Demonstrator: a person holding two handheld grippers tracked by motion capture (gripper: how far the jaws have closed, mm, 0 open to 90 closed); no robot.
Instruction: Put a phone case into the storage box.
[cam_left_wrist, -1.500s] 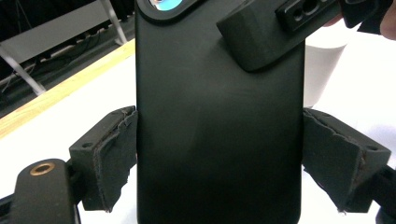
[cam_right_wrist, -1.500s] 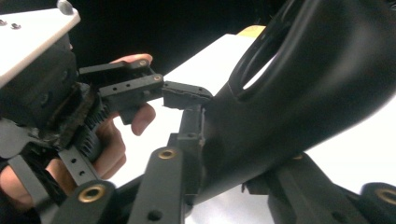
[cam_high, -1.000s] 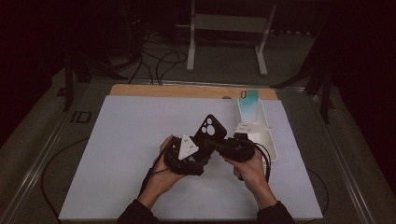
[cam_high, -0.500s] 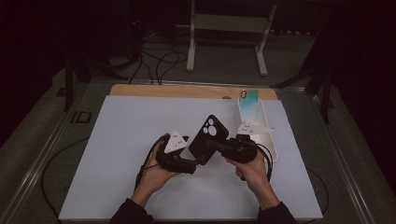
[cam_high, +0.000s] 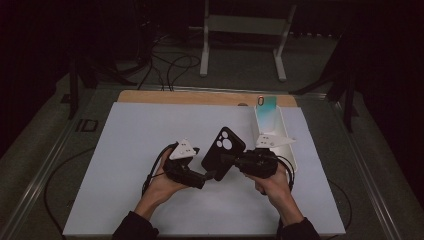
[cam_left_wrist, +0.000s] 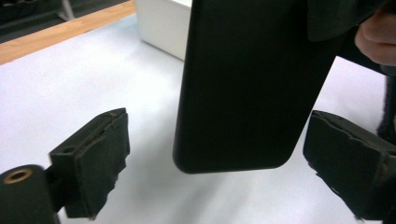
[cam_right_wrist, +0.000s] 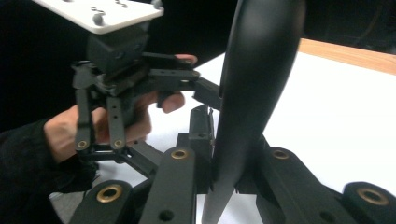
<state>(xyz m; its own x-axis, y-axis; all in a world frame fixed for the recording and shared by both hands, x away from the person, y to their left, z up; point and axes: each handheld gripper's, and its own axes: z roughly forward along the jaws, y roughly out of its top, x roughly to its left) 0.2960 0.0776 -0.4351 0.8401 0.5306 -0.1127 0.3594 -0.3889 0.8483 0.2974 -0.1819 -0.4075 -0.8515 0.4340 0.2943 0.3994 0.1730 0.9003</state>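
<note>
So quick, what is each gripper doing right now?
Left gripper: open, jaws just widened, either side of the black phone case without pressing it.
Right gripper: shut on the case.

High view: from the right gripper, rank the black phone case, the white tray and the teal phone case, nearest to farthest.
From the right gripper:
1. Black phone case, clamped in its jaws, to its left.
2. White tray, just behind it.
3. Teal phone case, upright at the tray's far end.

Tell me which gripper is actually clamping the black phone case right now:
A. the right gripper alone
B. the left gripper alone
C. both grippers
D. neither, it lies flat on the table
A: the right gripper is shut on the black phone case, holding it edge-on, while the left gripper pads stand apart from the case, having just opened.
</note>
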